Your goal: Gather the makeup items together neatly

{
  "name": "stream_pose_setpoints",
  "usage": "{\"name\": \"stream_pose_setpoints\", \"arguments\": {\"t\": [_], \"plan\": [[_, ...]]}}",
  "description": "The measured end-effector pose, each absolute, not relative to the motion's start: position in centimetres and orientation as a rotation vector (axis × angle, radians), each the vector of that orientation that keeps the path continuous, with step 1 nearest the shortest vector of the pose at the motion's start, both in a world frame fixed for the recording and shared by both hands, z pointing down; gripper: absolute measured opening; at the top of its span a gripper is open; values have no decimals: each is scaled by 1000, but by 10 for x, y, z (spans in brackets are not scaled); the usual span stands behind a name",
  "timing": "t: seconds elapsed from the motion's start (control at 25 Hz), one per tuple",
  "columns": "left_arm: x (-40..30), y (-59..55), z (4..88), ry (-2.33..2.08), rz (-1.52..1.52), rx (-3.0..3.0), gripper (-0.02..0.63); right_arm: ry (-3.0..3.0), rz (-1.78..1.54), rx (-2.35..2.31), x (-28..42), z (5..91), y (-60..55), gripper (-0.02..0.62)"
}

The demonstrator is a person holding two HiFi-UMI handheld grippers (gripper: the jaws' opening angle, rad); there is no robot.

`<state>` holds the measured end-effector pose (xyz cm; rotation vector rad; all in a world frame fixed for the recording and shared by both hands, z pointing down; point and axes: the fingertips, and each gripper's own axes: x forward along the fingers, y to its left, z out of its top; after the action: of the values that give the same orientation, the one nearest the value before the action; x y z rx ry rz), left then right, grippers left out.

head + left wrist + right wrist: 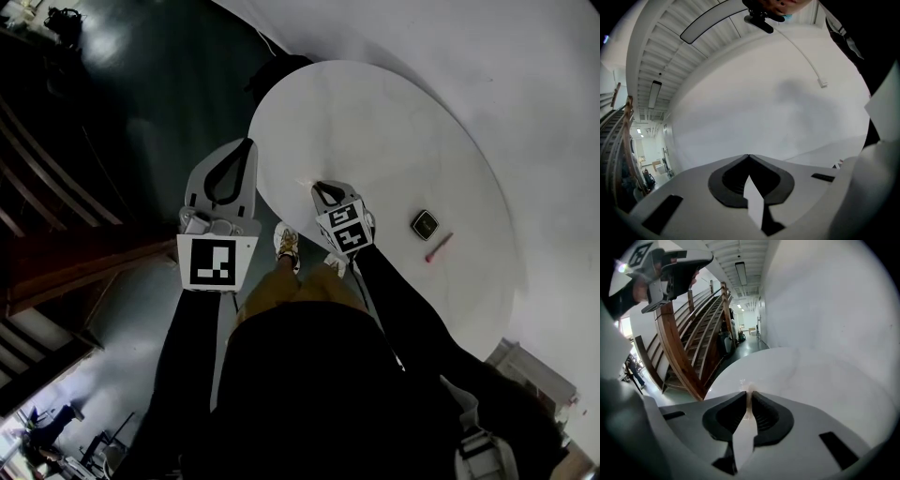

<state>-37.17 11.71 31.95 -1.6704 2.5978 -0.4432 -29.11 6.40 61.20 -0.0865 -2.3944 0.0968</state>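
smooth round white table, left gripper pressed together, right gripper tight on a thin beige sliver

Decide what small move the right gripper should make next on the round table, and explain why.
Probably lift slightly and begin carrying toward the dark compact and pink stick. The right gripper looks closed on a slim pale item near the edge of the table. The compact and stick lie side by side further across, so the item seems to be the stray one.
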Motion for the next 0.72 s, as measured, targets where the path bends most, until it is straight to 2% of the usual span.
{"name": "stream_pose_setpoints", "arguments": {"t": [0.36, 0.72], "plan": [[-348, 69, 314, 2482, -408, -1806, 15, -2544, 145, 161, -276, 527, 8, 60], [-274, -7, 304, 2270, -344, -2023, 15, -2647, 255, 523, -185, 457, -66, 61]]}}
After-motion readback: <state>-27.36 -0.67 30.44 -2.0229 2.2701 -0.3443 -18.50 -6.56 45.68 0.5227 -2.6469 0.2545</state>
